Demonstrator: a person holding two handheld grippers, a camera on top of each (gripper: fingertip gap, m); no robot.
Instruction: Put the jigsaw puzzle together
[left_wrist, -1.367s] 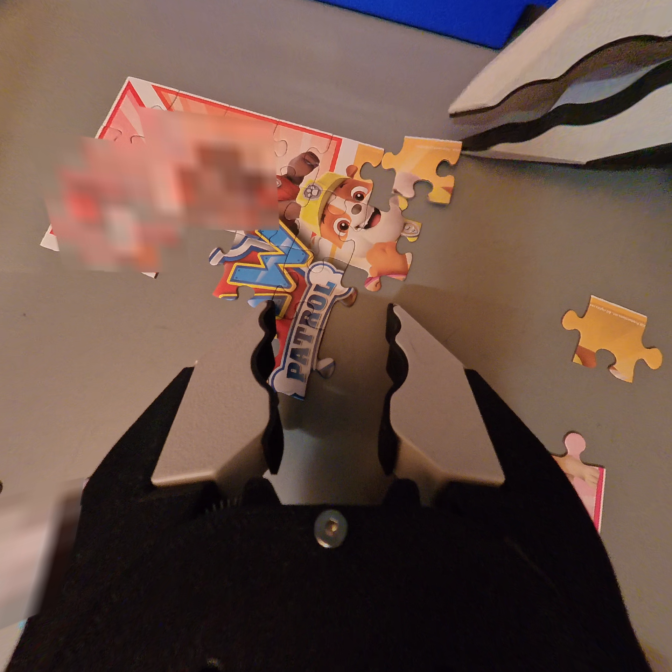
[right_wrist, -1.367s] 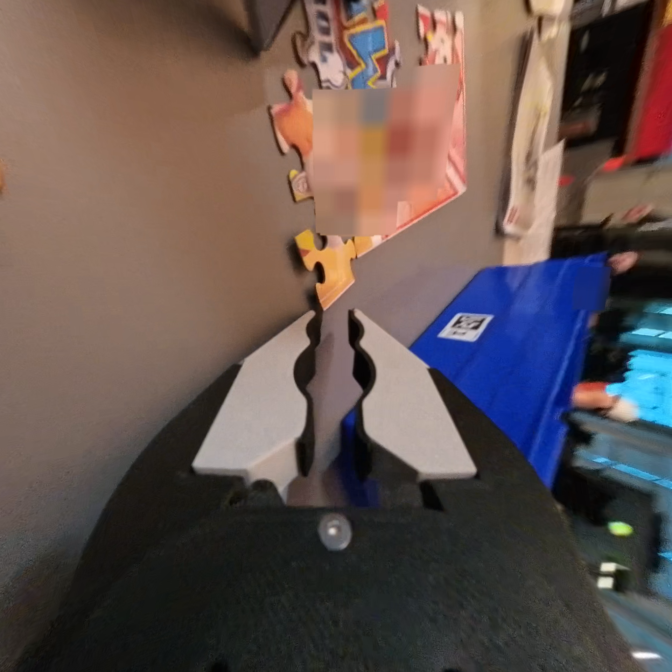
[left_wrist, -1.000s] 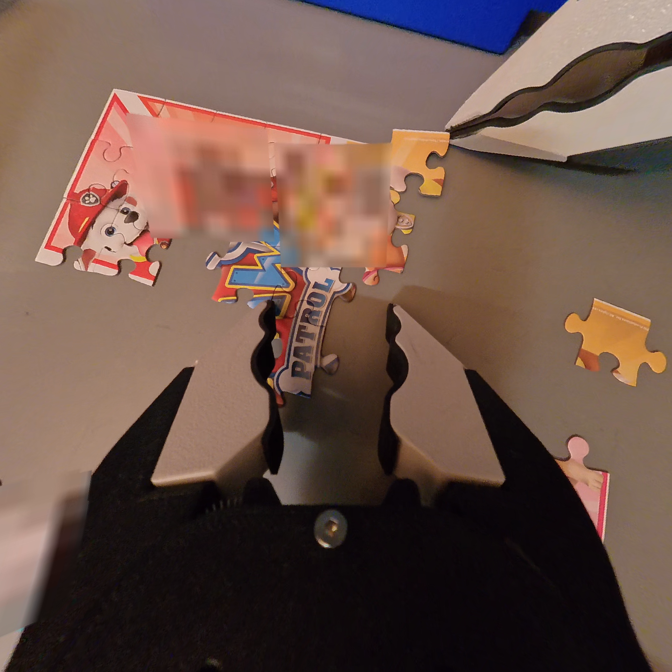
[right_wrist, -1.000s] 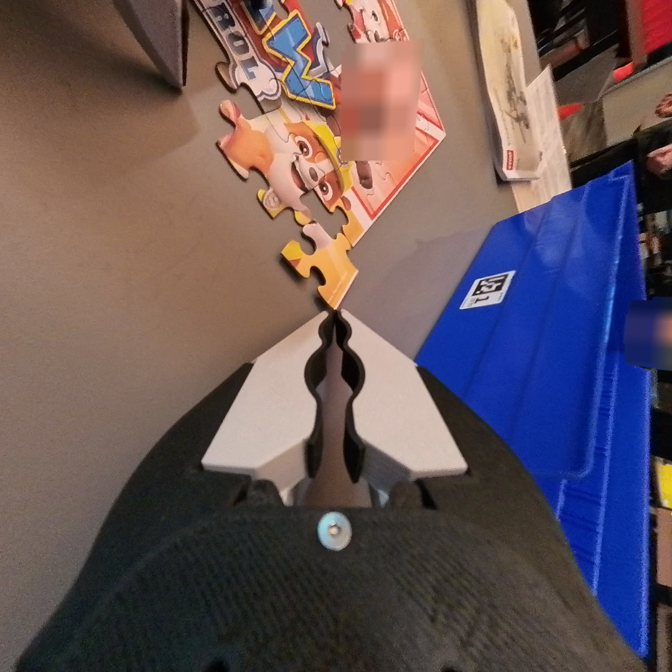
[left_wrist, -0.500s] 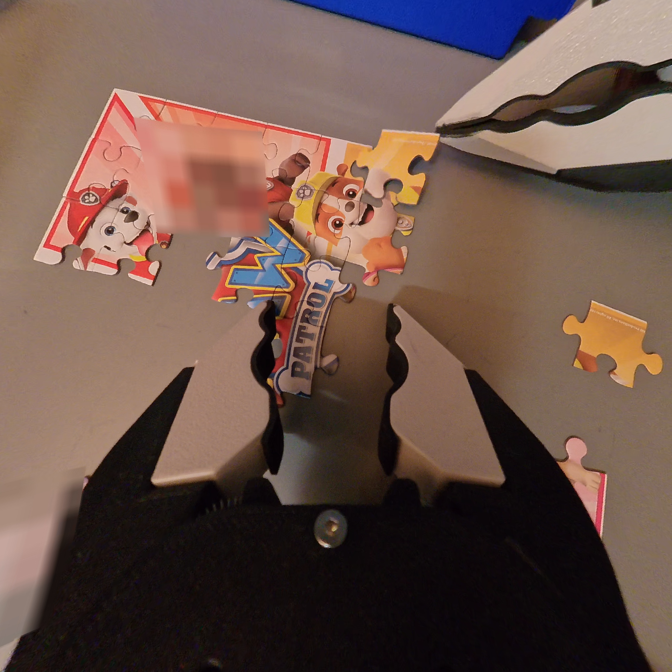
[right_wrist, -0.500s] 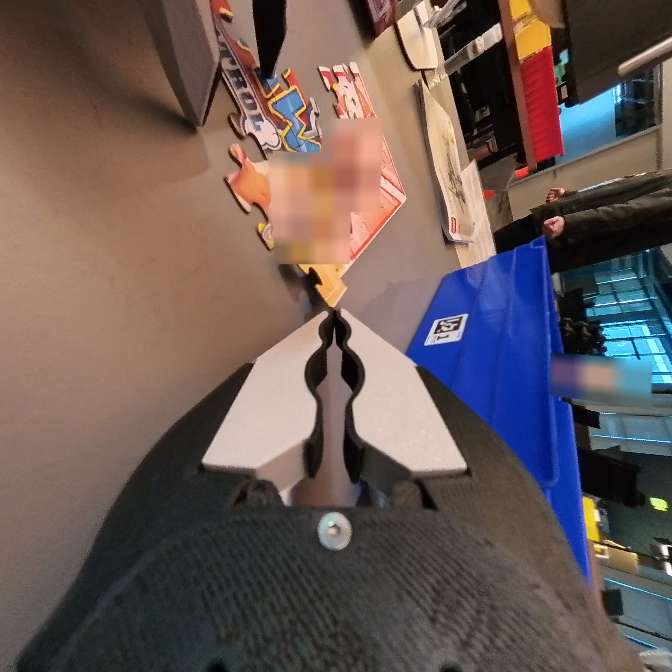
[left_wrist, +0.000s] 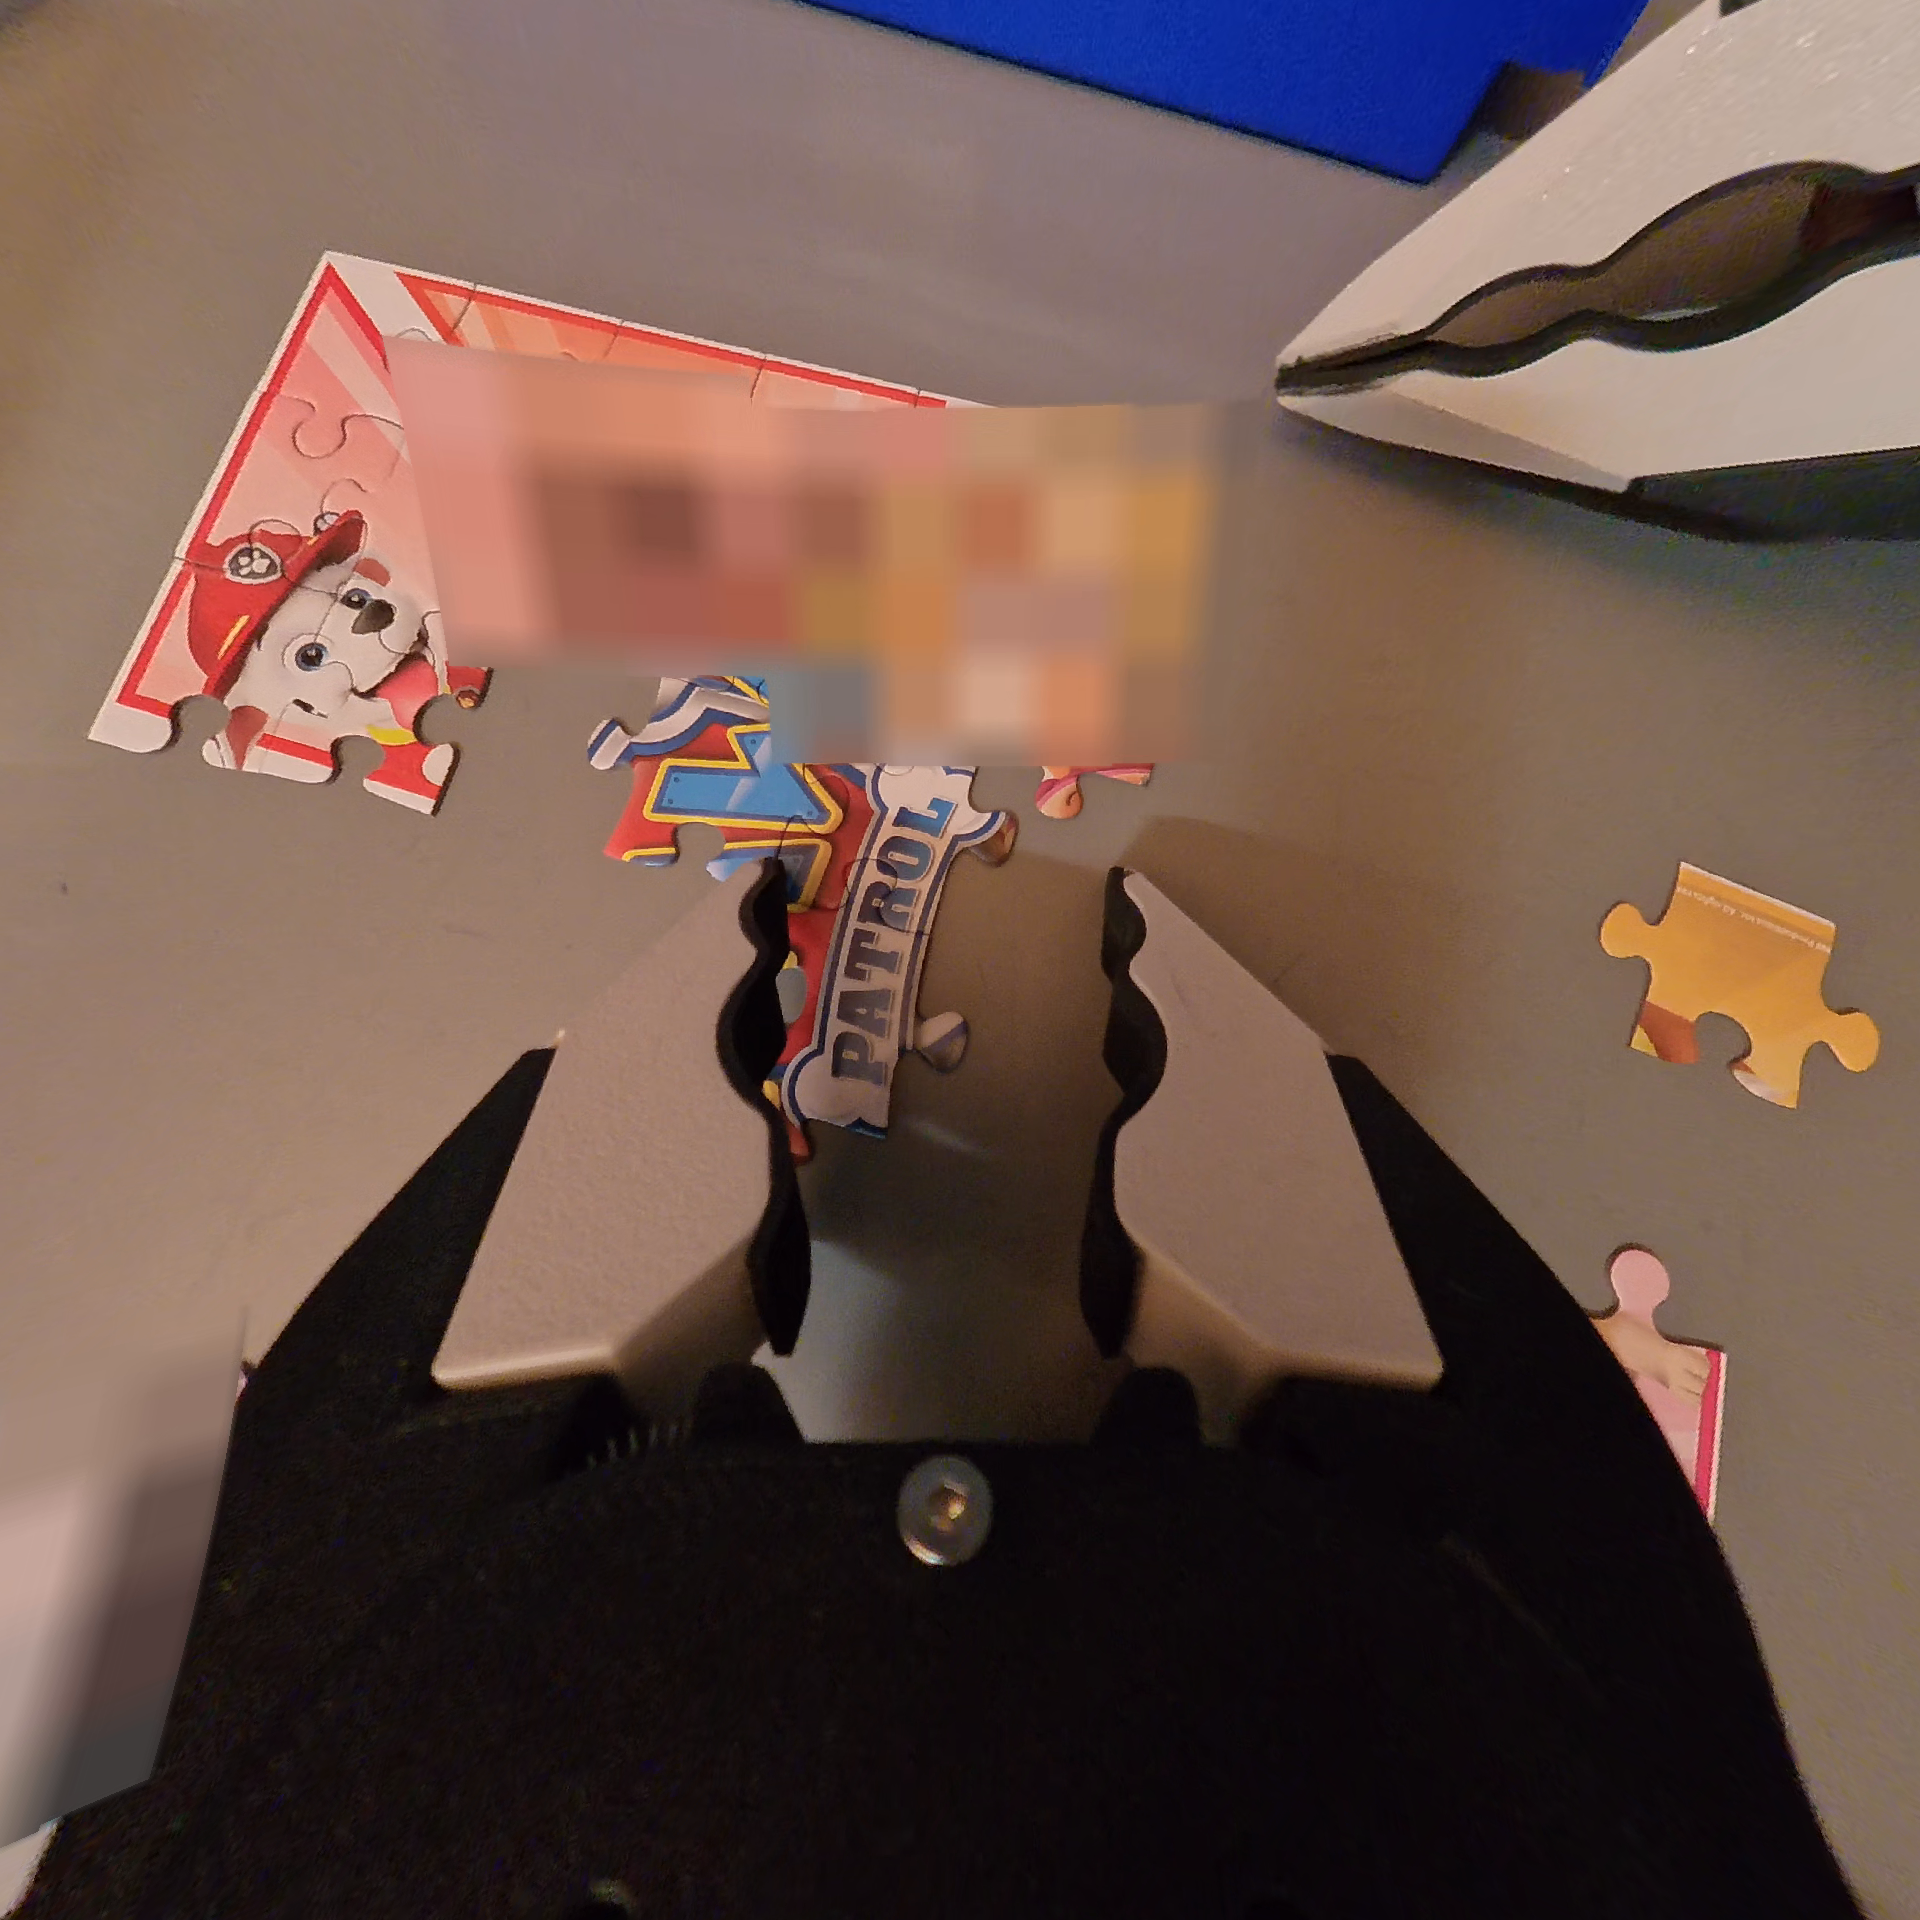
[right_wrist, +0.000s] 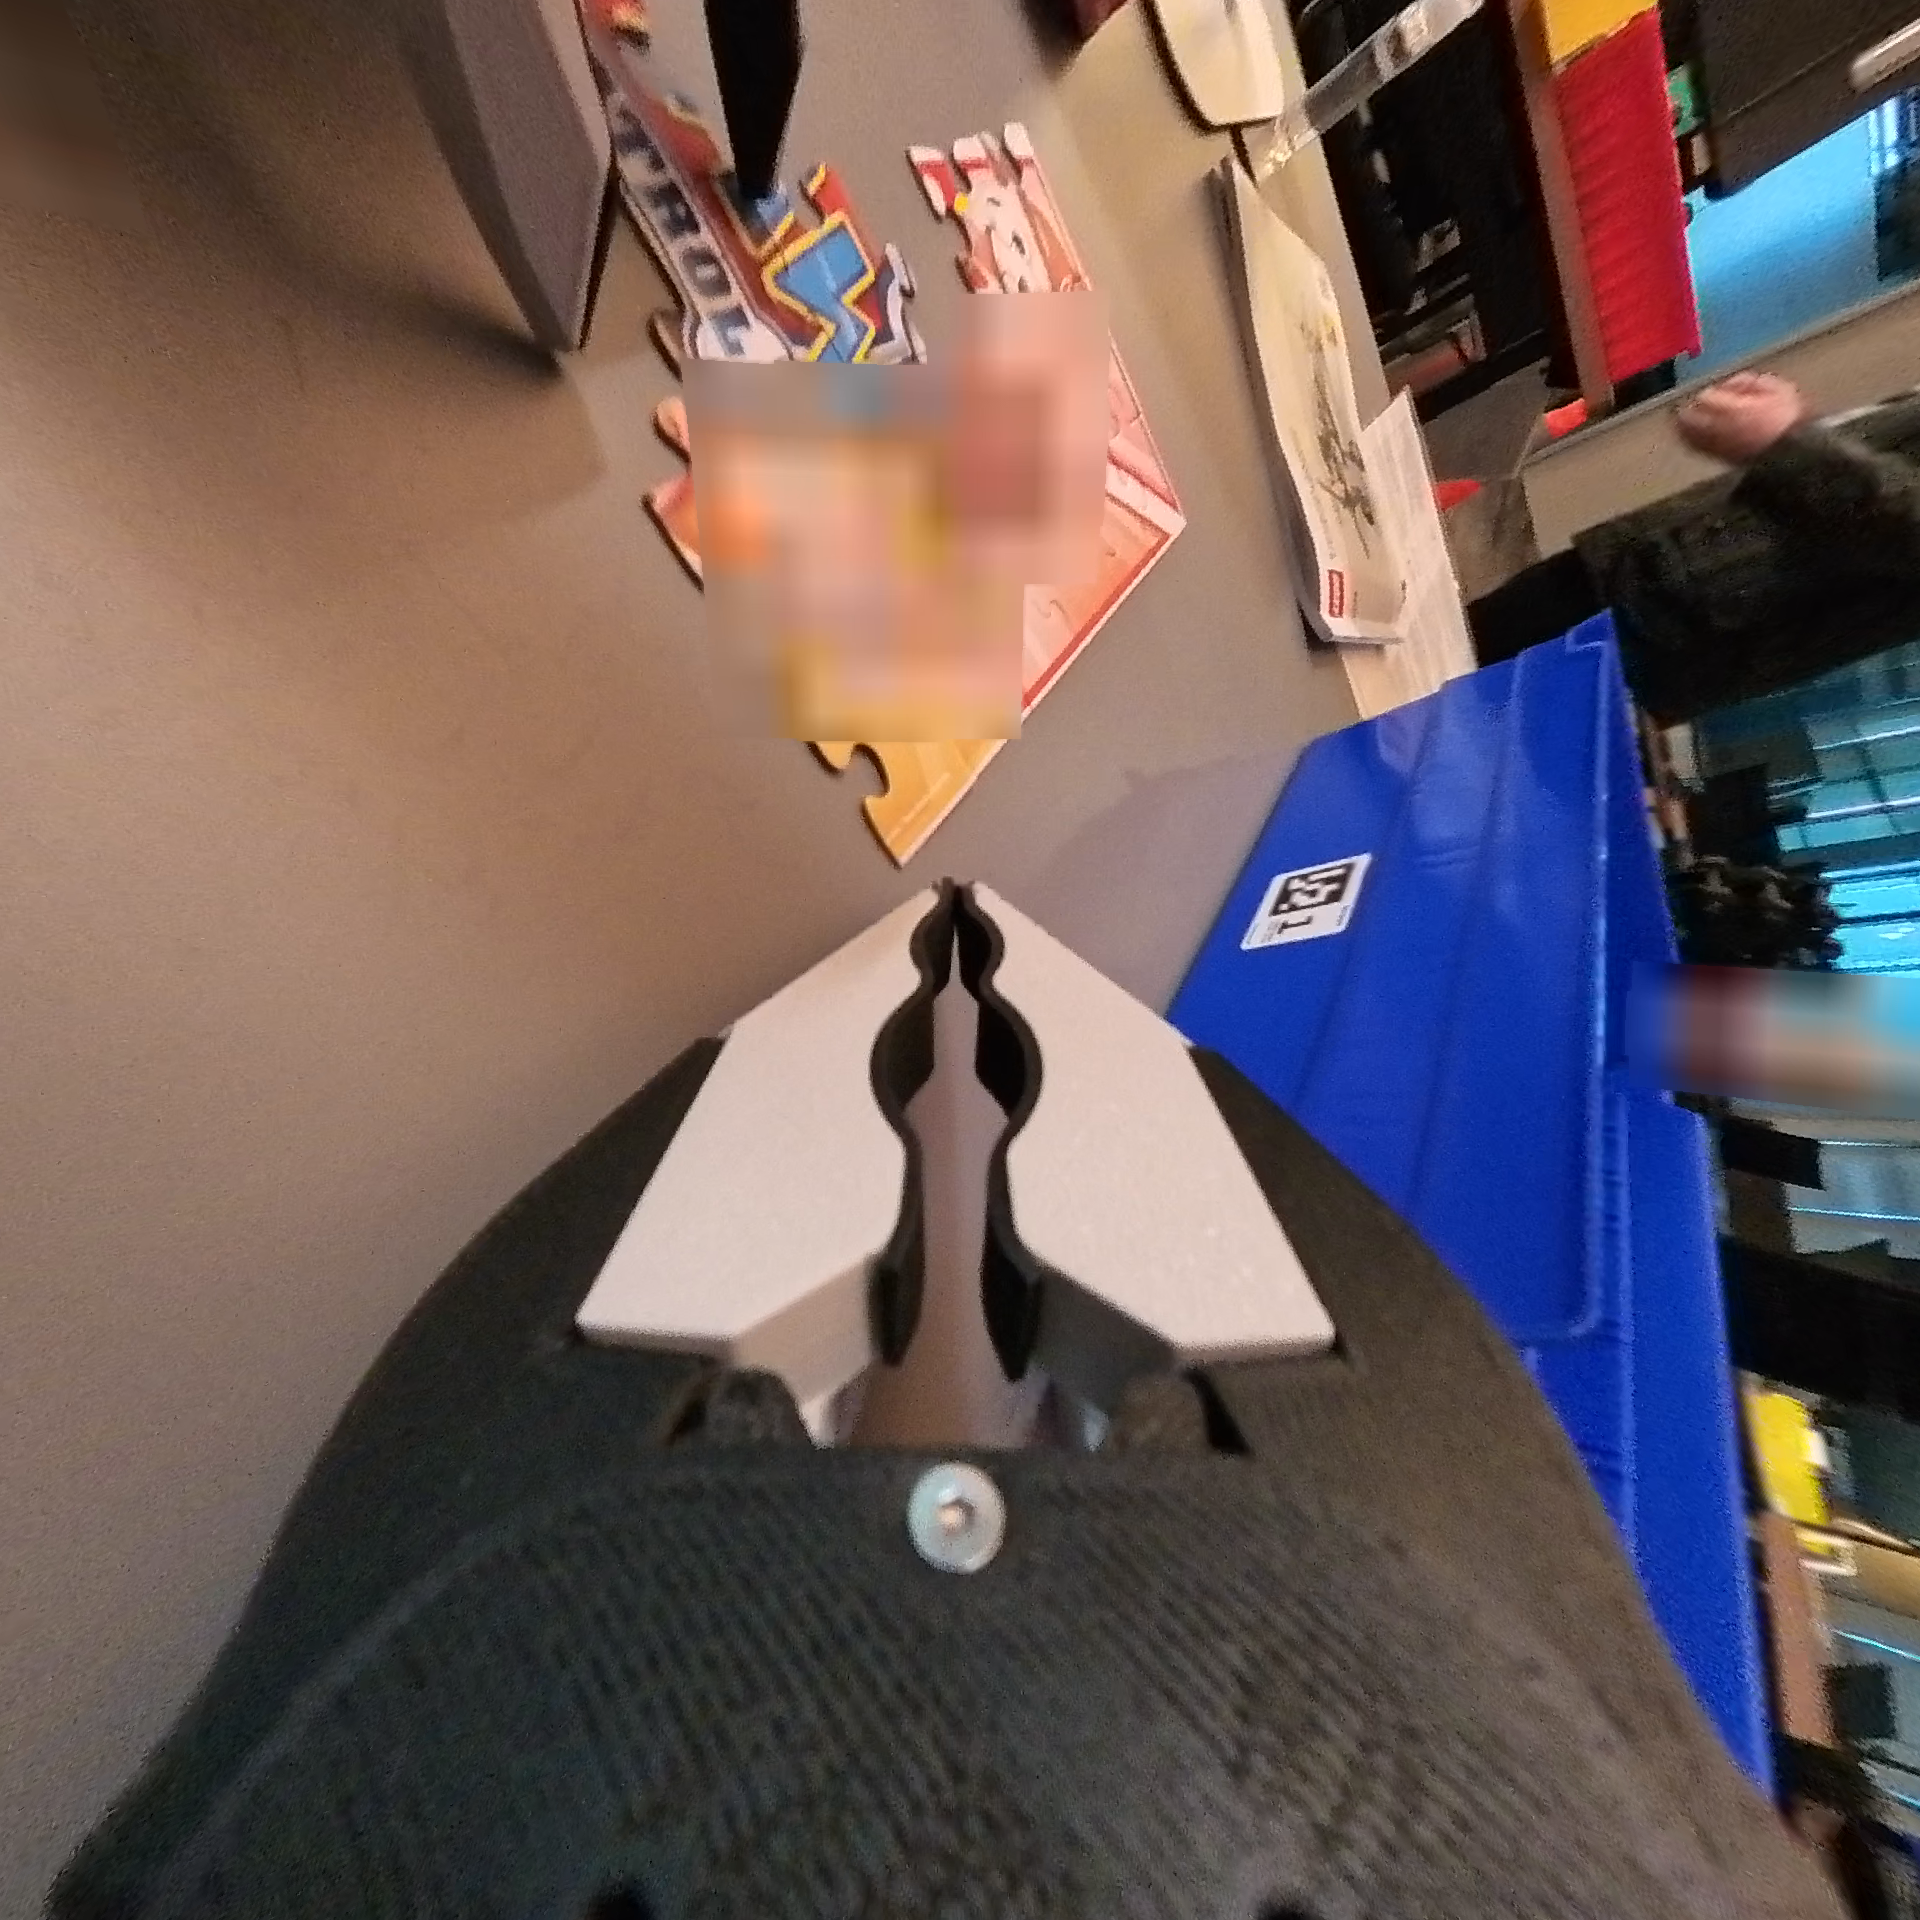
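My left gripper (left_wrist: 940, 883) stands wide open over the grey table (left_wrist: 260, 1039), gripping nothing. The partly built puzzle (left_wrist: 727, 790) lies flat at frame centre, its lower edge running between my fingers, nearer the left one (left_wrist: 764, 966). My right gripper (right_wrist: 951, 891) is closed on air, tips just short of the puzzle's yellow corner piece (right_wrist: 914, 800). Loose yellow piece (left_wrist: 1735, 982) lies at right.
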